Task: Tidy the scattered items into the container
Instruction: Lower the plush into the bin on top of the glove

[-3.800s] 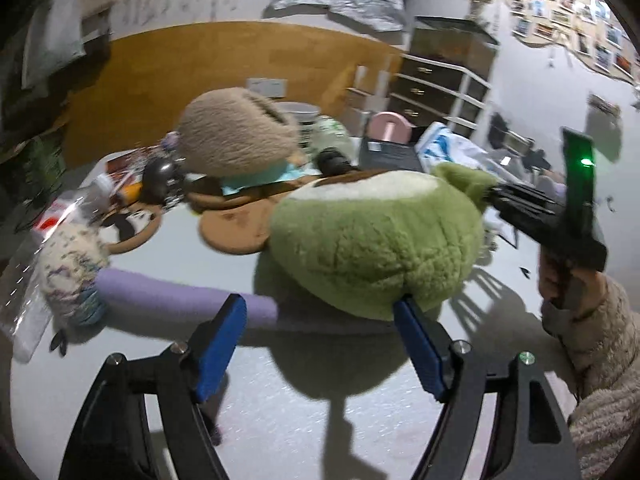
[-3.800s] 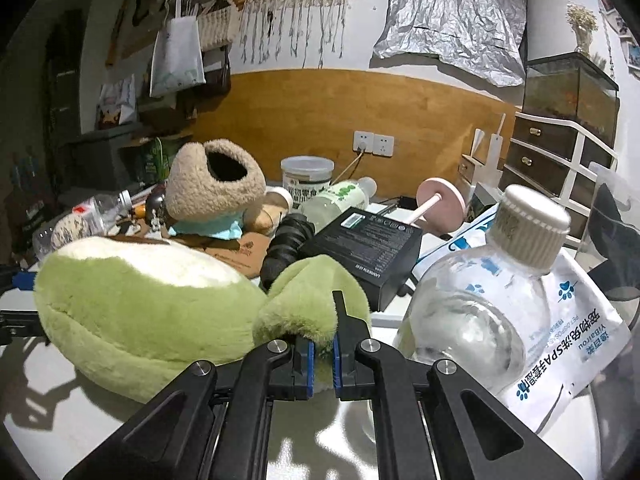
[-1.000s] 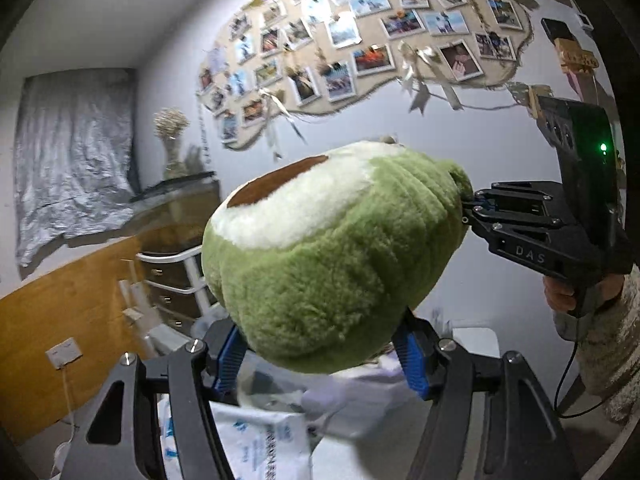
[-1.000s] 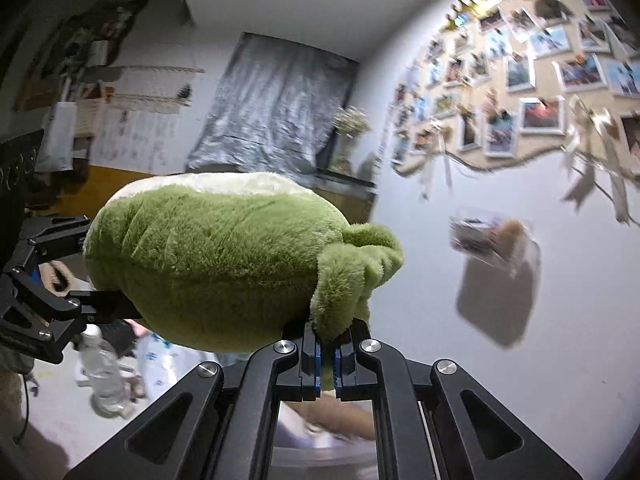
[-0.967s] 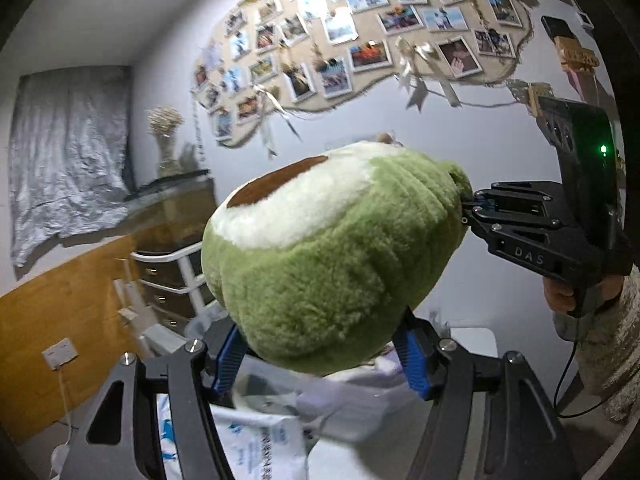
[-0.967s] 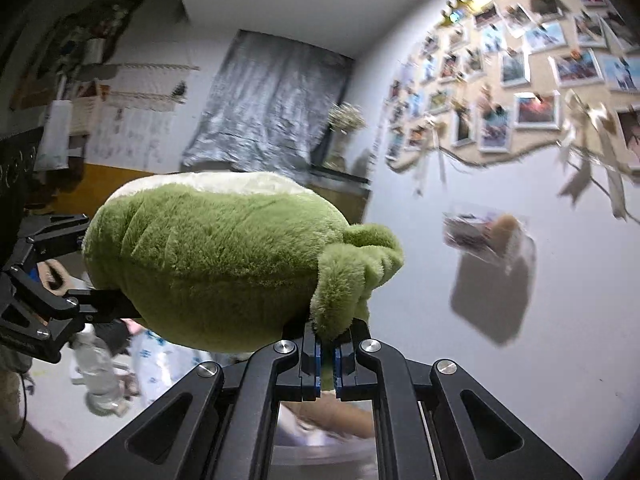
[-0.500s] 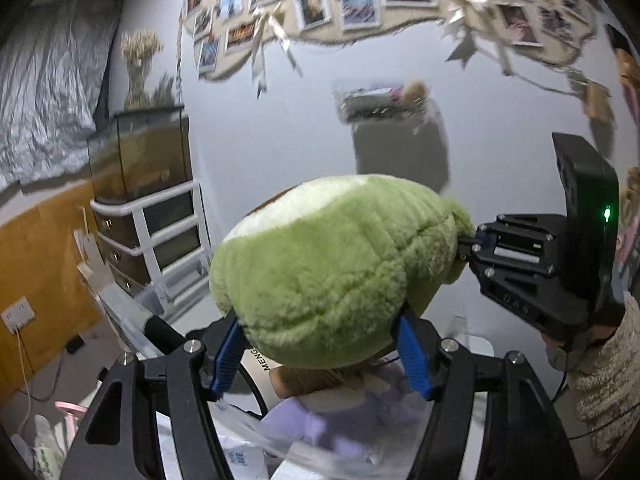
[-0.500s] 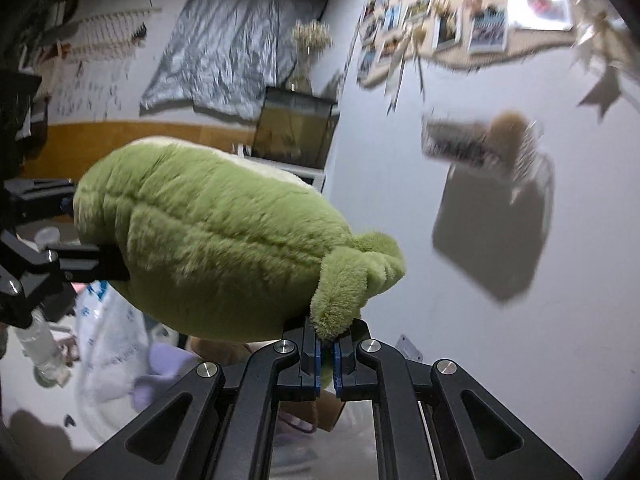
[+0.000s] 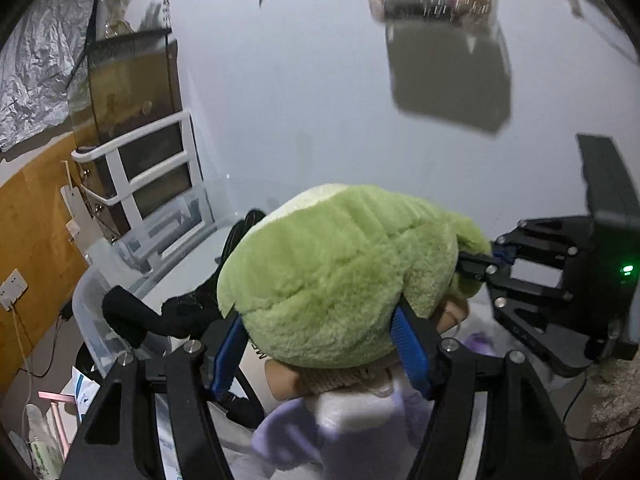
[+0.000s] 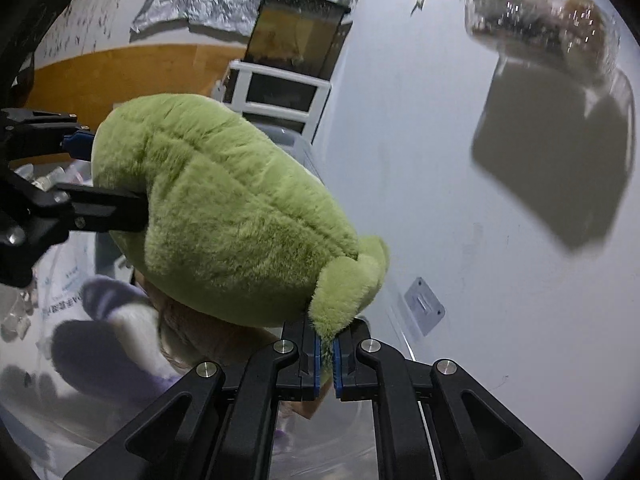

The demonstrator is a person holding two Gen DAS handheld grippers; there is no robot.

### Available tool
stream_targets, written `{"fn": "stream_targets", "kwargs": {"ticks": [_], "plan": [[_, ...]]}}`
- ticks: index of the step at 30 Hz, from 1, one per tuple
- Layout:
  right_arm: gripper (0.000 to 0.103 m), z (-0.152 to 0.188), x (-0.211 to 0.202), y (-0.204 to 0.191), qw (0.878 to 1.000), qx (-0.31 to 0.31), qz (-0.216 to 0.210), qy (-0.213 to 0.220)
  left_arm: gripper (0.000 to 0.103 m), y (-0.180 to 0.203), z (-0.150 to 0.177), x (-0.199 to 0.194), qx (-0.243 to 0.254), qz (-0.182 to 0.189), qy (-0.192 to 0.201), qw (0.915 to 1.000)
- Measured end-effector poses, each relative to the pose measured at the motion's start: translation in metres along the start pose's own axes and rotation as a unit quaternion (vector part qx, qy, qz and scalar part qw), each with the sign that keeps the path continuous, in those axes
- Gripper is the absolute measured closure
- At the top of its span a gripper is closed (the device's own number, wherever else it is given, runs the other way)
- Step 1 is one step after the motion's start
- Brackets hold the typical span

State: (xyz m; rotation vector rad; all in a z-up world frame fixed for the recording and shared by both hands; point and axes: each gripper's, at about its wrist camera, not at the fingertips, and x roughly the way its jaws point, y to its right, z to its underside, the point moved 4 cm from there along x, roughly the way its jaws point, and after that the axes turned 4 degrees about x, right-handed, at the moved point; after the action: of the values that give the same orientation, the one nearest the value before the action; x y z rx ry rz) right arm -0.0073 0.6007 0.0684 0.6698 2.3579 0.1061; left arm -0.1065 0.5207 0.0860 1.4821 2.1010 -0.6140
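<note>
Two claws shared one load. Left claw [image 9: 316, 344] was clamped wide across the underside of the green plush [image 9: 344, 272], blue pads [image 9: 226, 350] sunk into the fur on both sides. Right claw [image 10: 326, 356] was pinched nearly together on a small green nub [image 10: 340, 292] at the toy's end; from the left view it gripped the plush's far right edge. Plush sat directly ahead of and above both claws, off any surface.

Below the claws: a clear plastic container [image 9: 86, 312], already stuffed with a purple-and-white soft toy [image 9: 340, 420], something tan and a black item [image 9: 160, 316]. Plush was over that pile, looked just short of resting on it.

Step, my read: carry done, placement in hand. Next move needs lowering onto the pile, then both claws released together; pile was high, so the plush could roll off over the rim.
</note>
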Motion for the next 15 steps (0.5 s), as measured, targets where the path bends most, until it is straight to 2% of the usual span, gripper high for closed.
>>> {"fn": "stream_targets", "kwargs": {"ticks": [5, 9, 11, 12, 13, 15], "plan": [[0.096, 0.003, -0.002, -0.002, 1.000, -0.027, 0.006, -0.001, 0.036, -0.004, 0.000, 0.013, -0.003, -0.012, -0.032, 0.9994], [0.094, 0.005, -0.012, 0.002, 1.000, -0.016, 0.011, -0.002, 0.034, -0.003, 0.003, 0.019, 0.005, -0.020, -0.058, 0.9981], [0.075, 0.006, -0.021, 0.008, 1.000, 0.003, 0.006, 0.003, 0.033, -0.002, 0.005, 0.020, 0.006, -0.026, -0.064, 0.9976], [0.045, 0.007, -0.026, 0.011, 1.000, 0.011, 0.005, 0.008, 0.031, -0.001, 0.007, 0.019, 0.006, -0.030, -0.064, 0.9975], [0.020, 0.006, -0.033, 0.014, 1.000, 0.015, 0.009, 0.020, 0.030, -0.001, 0.008, 0.019, 0.006, -0.033, -0.065, 0.9973], [0.018, 0.003, -0.049, 0.017, 0.999, 0.019, 0.018, 0.047, 0.027, 0.000, 0.011, 0.018, 0.006, -0.039, -0.067, 0.9970]]}}
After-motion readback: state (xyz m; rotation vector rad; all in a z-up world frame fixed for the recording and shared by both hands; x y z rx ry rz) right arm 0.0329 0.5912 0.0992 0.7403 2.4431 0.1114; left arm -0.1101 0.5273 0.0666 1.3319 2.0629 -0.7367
